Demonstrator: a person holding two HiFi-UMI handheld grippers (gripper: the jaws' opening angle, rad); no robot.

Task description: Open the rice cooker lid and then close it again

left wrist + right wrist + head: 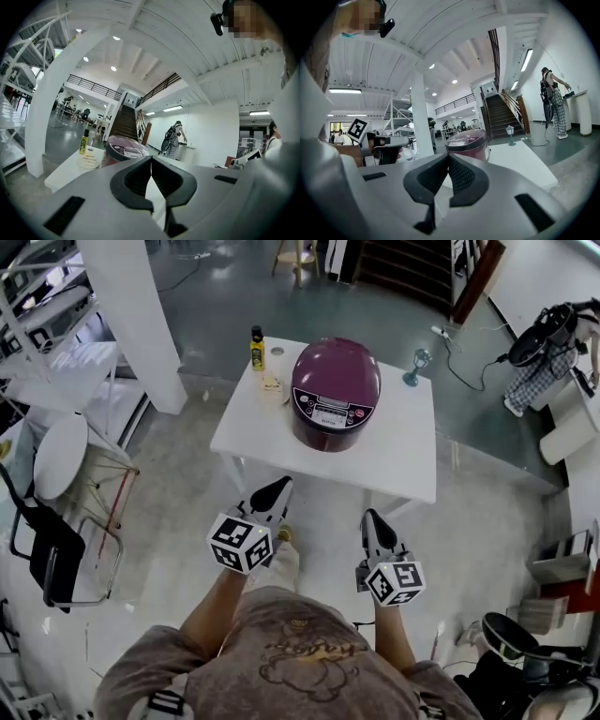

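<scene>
Left gripper [151, 161]: fingers [135, 180] clenched, tips meeting, nothing between them. Right gripper [449, 158]: same, fingers [464, 178] pressed together and empty.

Head view: both grippers are held out side by side, pointing at the counter [403, 460], left [278, 487] and right [373, 517]. Both stop around its near edge. Neither touches anything on it.

Rice cooker [335, 395] is maroon and sits upright near the middle of the white counter, well apart from both grippers. Lid [337, 369] is down, control panel [328, 412] faces the person. It shows straight ahead in both gripper views, past the fingertips.

Yellow bottle [257, 348] stands at the counter's far left corner, near the cooker but not touching it.
</scene>
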